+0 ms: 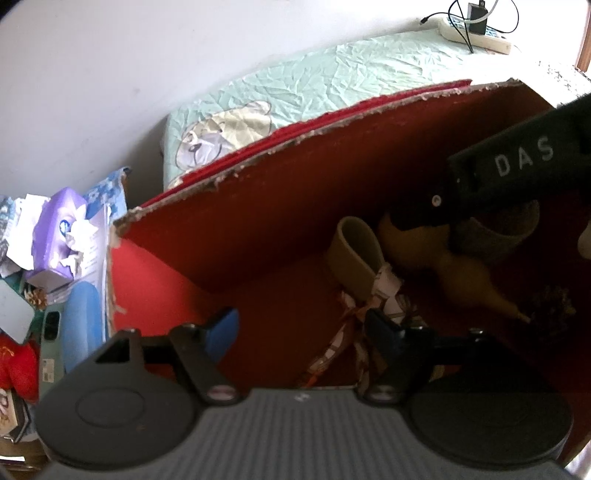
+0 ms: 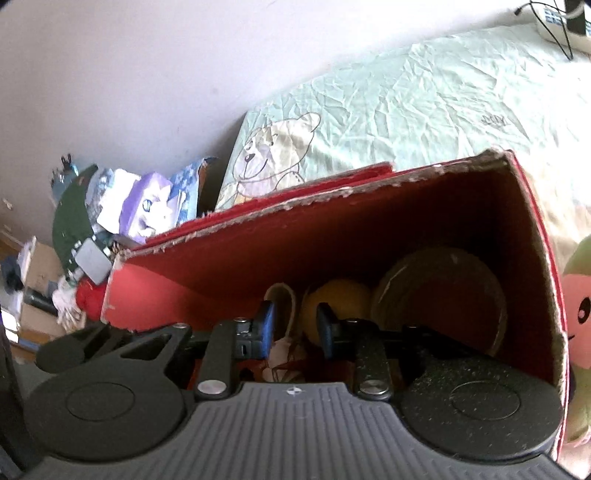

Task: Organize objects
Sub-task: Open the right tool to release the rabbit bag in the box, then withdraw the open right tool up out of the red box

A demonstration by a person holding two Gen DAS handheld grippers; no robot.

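Observation:
A red cardboard box [image 1: 295, 142] [image 2: 332, 192] lies open before both grippers. Inside it are a beige band [image 1: 351, 251] [image 2: 282, 295], a yellow gourd-shaped thing [image 1: 461, 273] [image 2: 340, 295], a round grey-brown bowl [image 1: 495, 236] [image 2: 443, 288] and a patterned ribbon [image 1: 384, 288] [image 2: 280, 350]. My left gripper [image 1: 304, 332] hangs open and wide at the box's near side, with the ribbon below the gap. My right gripper [image 2: 297, 328] [image 1: 436, 206] reaches in from the right above the gourd. Its jaws stand a narrow gap apart with nothing visibly pinched.
The box rests on a bed with a mint sheet [image 1: 332, 74] [image 2: 443, 103] printed with a bear. A power strip [image 1: 476, 33] lies at the far end. Clutter, including a purple tissue pack [image 1: 59, 229] [image 2: 144, 206], is piled at the left. A plush toy [image 2: 580, 314] sits outside the box's right wall.

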